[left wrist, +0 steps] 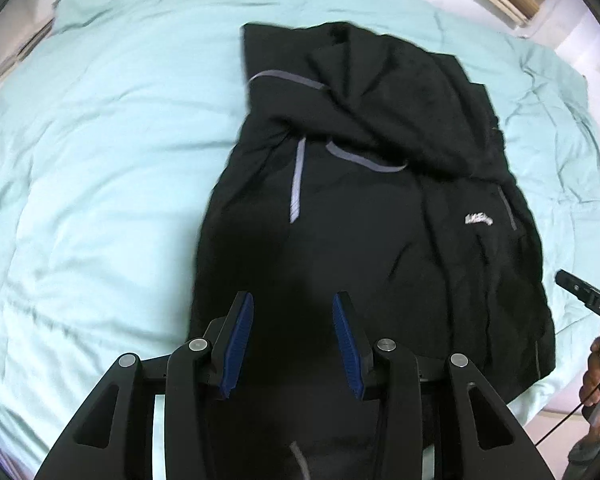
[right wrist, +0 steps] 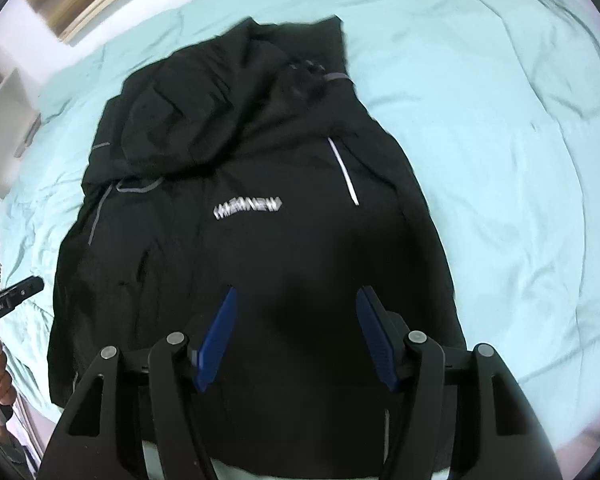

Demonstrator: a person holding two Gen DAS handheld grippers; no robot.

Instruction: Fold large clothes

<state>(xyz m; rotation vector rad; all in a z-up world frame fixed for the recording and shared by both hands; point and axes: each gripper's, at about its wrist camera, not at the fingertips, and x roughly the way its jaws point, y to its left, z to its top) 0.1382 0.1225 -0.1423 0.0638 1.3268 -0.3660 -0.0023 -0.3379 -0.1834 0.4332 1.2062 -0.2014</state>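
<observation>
On the bed, a soft, limp, probably slippery black jacket is spread; the hem corners are judged the best hold. Left gripper and right gripper are held apart, empty.

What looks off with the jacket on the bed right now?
The black jacket lies flat over its lower body, but its top end is a rumpled heap of bunched cloth, not smoothed. The jacket also sits slightly askew on the light green bedcover. No damage shows. Both pairs of jaws are open and empty.

Soft, even light; both fisheye views blur slightly, bend at dark rims, and lose black-fabric detail.
</observation>
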